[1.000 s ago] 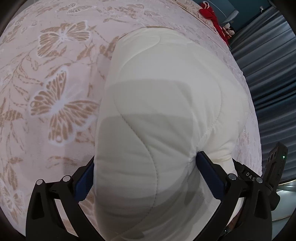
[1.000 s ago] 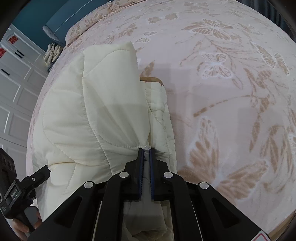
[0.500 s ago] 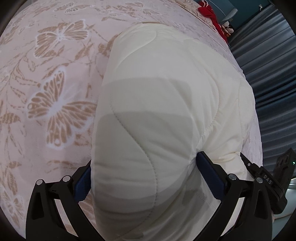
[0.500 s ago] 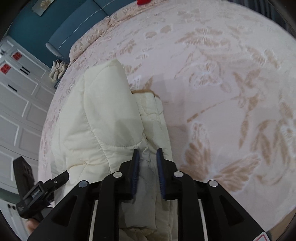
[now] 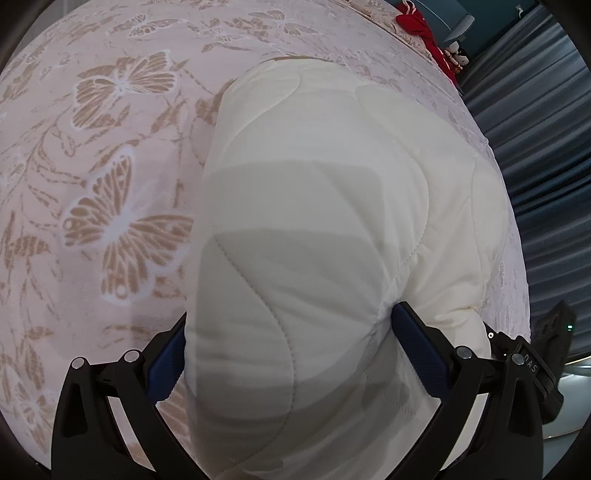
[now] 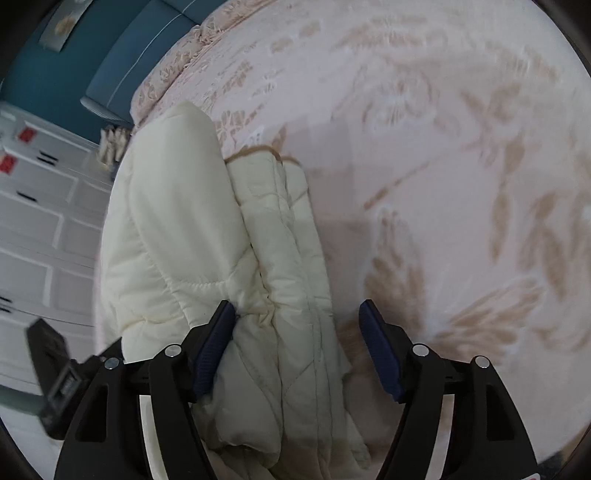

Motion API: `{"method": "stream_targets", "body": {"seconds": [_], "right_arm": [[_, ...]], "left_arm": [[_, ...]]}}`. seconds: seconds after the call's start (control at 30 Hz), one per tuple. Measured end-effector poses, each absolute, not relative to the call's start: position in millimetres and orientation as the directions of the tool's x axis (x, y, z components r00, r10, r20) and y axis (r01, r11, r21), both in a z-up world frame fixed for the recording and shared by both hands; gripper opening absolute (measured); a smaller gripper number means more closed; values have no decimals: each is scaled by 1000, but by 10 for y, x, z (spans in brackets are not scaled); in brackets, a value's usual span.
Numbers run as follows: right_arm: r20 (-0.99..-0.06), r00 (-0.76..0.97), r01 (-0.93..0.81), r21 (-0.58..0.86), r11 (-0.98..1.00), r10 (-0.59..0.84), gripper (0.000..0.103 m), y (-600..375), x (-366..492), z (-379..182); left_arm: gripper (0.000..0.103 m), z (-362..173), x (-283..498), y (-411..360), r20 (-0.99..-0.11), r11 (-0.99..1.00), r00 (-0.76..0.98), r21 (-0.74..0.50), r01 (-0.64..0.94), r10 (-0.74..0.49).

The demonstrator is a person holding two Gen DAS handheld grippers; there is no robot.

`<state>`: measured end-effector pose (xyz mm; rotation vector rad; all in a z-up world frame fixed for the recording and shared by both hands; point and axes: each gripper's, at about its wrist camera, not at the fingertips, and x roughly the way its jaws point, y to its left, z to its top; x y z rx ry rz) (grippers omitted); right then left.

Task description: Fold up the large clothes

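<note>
A cream quilted padded garment (image 5: 317,229) lies folded in thick layers on a pink bedspread with tan butterflies (image 5: 110,155). My left gripper (image 5: 286,345) stands wide open, its blue pads on either side of a puffy fold that bulges between them. In the right wrist view the garment (image 6: 207,236) lies as a long folded bundle. My right gripper (image 6: 299,350) is open over the bundle's near end, the left pad touching the fabric, the right pad over the bedspread (image 6: 443,147).
A red item (image 5: 424,26) lies at the bed's far edge by dark curtains (image 5: 532,129). White cabinets (image 6: 33,206) and a teal headboard (image 6: 118,55) border the bed. The other gripper's body (image 6: 55,373) shows at lower left.
My right gripper has opened from shut on the garment's fold to wide open, letting the fabric go, and has swung slightly. The left gripper has stayed open around the fold.
</note>
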<state>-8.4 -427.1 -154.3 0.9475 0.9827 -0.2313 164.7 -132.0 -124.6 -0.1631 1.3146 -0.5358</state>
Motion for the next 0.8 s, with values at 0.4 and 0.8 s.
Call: {"method": "stream_targets", "body": {"seconds": [0.4,0.8], "right_arm": [[-639,635,449,763,465,434,40,-4325,78,-1719],[-683,712,375,569,732,166,26,-3703,-452,-133]], "left_arm": [[88,-1352,1794,-1316,-820,801,71,-530,278,-568],[57,86,1167,-1060,-747,739,272,-404,539,-607]]}}
